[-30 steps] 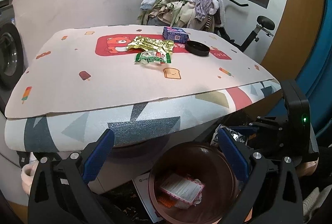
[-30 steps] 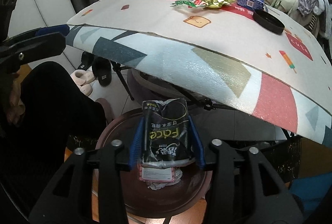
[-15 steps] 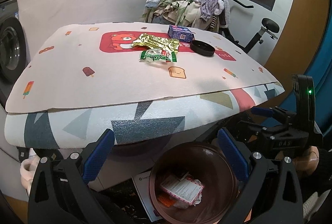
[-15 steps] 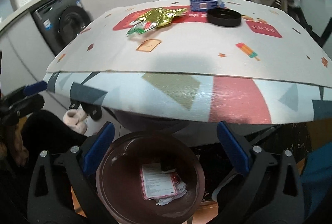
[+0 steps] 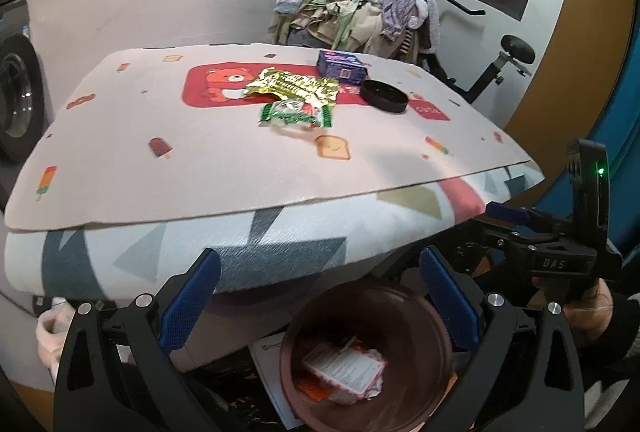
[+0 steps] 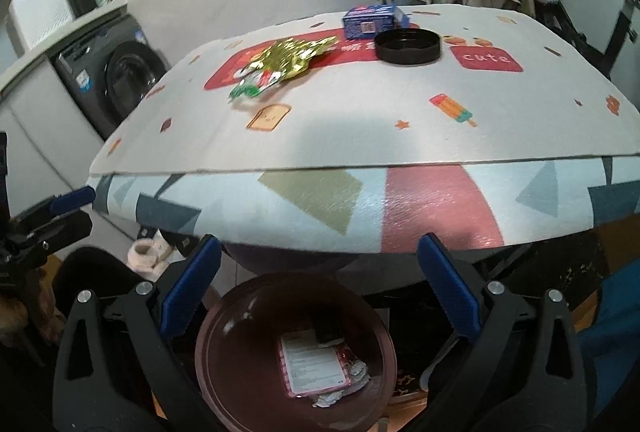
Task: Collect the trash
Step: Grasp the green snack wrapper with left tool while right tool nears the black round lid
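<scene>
The right gripper (image 6: 318,284) hangs over the round dark-red plastic trash bin (image 6: 208,348) on the floor, its blue-padded fingers (image 6: 192,284) spread as wide as they go with nothing between them. Inside the bin lie a pink-edged white printed packet (image 6: 314,366), a small black wrapper (image 6: 328,330) and some crumpled scraps.

The left gripper (image 5: 320,300) is released too — fingers (image 5: 448,300) far apart and empty, framing the same bin from the other side. Neither gripper touches the bin or the table.

Trash left to collect sits on the table's pale cartoon-printed mat (image 5: 224,152): a crinkled gold foil wrapper (image 5: 296,88) overlapping a green-and-white snack packet (image 5: 298,114), a blue cardboard box (image 5: 342,66) behind them, and a round black plastic lid (image 5: 385,96) just beside the box — all well apart from both grippers.
</scene>
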`<action>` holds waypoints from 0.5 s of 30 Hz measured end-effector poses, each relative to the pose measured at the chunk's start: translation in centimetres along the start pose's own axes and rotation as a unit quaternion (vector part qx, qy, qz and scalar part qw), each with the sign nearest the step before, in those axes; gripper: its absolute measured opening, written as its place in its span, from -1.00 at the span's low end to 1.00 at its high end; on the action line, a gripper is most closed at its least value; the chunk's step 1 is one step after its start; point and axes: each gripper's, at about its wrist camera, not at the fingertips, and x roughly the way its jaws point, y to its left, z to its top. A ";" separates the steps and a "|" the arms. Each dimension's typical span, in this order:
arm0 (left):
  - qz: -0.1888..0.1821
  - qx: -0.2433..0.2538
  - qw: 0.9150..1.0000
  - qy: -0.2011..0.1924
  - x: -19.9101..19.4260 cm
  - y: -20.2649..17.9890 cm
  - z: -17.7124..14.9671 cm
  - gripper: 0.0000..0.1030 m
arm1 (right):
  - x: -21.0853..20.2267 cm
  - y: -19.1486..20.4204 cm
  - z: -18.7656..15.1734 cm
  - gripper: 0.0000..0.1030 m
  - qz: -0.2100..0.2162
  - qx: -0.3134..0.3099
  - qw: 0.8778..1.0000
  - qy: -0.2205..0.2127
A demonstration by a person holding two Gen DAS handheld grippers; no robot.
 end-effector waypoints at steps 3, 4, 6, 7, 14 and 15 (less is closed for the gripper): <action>-0.015 -0.020 1.000 0.005 0.8 0.5 1.5 0.88 | -0.3 -1.2 0.9 0.89 -0.001 0.023 1.000 -0.008; -0.023 -0.042 0.999 0.008 1.4 1.0 2.5 0.88 | -0.3 -1.5 1.2 0.89 -0.003 0.028 1.000 -0.011; -0.043 -0.085 0.995 0.010 2.0 2.0 3.6 0.88 | -0.4 -2.1 1.8 0.89 -0.010 0.032 0.999 -0.017; -0.066 -0.134 0.989 0.013 2.9 3.0 4.5 0.87 | -0.4 -2.4 2.2 0.89 -0.014 0.033 0.999 -0.020; -0.125 -0.266 0.955 0.045 8.8 5.2 8.9 0.28 | 0.2 -4.1 5.3 0.89 -0.049 0.016 0.998 -0.033; -0.125 -0.265 0.955 0.045 9.4 5.1 9.5 0.28 | 0.4 -4.4 5.7 0.89 -0.050 0.015 0.998 -0.035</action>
